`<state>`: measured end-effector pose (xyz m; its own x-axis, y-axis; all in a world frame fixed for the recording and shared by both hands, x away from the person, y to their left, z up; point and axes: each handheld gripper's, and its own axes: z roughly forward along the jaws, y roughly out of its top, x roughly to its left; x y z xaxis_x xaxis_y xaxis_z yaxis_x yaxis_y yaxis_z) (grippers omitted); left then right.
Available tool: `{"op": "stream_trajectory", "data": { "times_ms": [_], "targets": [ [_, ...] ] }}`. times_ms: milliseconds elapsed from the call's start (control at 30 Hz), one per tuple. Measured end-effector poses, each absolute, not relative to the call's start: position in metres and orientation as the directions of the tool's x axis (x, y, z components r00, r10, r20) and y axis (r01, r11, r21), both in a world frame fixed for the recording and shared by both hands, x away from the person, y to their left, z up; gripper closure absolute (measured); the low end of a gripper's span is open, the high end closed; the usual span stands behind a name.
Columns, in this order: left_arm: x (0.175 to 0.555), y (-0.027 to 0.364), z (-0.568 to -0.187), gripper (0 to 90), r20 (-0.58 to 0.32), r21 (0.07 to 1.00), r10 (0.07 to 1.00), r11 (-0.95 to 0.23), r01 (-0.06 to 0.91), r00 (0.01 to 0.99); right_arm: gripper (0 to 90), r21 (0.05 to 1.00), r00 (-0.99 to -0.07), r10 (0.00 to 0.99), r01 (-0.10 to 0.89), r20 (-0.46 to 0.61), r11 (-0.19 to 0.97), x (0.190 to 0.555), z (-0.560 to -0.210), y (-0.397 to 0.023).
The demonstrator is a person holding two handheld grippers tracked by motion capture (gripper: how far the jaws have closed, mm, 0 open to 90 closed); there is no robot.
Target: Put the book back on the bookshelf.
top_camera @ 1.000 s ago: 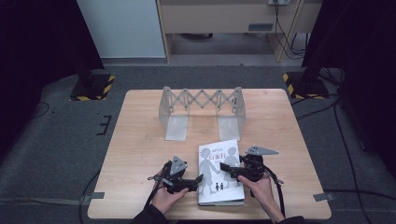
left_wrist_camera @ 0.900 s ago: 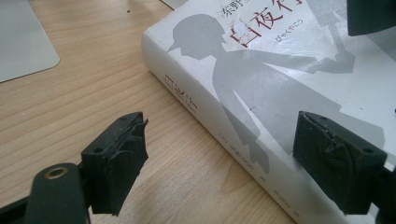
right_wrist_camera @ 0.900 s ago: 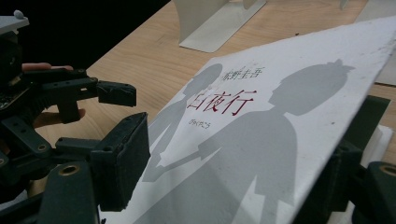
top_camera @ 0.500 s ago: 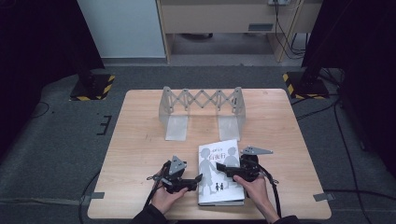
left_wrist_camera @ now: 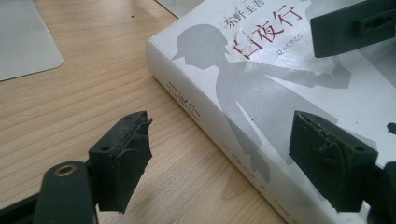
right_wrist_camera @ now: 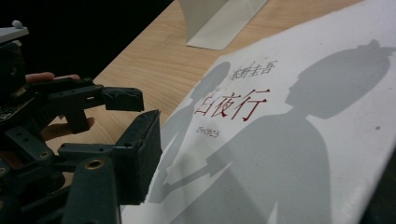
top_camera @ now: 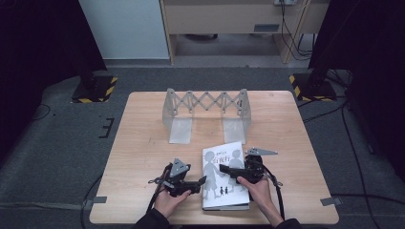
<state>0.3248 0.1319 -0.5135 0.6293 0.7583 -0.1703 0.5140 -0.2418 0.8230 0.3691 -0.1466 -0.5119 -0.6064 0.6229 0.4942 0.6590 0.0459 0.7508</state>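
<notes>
Two grippers are working at the near edge of the table (top_camera: 143, 143), and I am steering both toward the white book (top_camera: 224, 176) lying flat there, cover up, between my hands. Far beyond it the folding book rack (top_camera: 205, 102) is standing empty, its two grey foot plates resting on the wood, well apart from the book.

I am bringing the left gripper (top_camera: 200, 181) in at the book's left side, along the spine. Its jaws have just been closing a little, yet in the left gripper view they are standing apart, one over bare wood and the other above the cover, with the spine edge between them and neither pad pressing on it.

I am holding the right gripper (top_camera: 224, 170) over the cover from the right. Its jaws have also just been narrowing. One jaw is hanging low just above the cover in the right gripper view; its partner I cannot make out, so I cannot tell whether anything is pinched.

I am judging this as early work: the book is not yet lifted, not yet stood up, and nowhere near the rack. What is remaining, I am guessing, is getting a firm hold on the spine, raising the book, and carrying it to the far side
</notes>
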Motion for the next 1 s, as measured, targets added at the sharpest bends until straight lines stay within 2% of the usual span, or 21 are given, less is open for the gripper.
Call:
{"op": "stream_trajectory", "data": {
  "times_ms": [100, 167, 400, 433, 500, 1000],
  "targets": [
    [0.325, 0.132, -0.514, 20.1, -0.172, 0.825, 0.758, -0.238, 0.513, 0.629, 42.2, 0.739, -0.592, 0.627, 0.673, 0.506, 0.04, 0.37, -0.513, -0.148],
    [0.326, 0.132, -0.514, 20.3, -0.176, 0.824, 0.759, -0.235, 0.515, 0.627, 50.2, 0.717, -0.568, 0.62, 0.697, 0.541, 0.013, 0.372, -0.514, -0.151],
    [0.327, 0.135, -0.513, 20.6, -0.186, 0.835, 0.759, -0.212, 0.508, 0.624, 59.2, 0.687, -0.543, 0.607, 0.727, 0.58, -0.005, 0.374, -0.513, -0.154],
    [0.327, 0.135, -0.513, 20.6, -0.188, 0.836, 0.759, -0.209, 0.507, 0.623, 63.5, 0.673, -0.531, 0.6, 0.739, 0.598, -0.017, 0.374, -0.512, -0.155],
    [0.328, 0.135, -0.513, 20.7, -0.188, 0.837, 0.759, -0.208, 0.506, 0.623, 66.1, 0.664, -0.521, 0.592, 0.748, 0.615, -0.032, 0.373, -0.511, -0.156],
    [0.329, 0.135, -0.512, 20.5, -0.237, 0.842, 0.741, -0.166, 0.514, 0.628, 71.5, 0.692, -0.537, 0.602, 0.721, 0.591, -0.037, 0.367, -0.502, -0.156]
  ]
}}
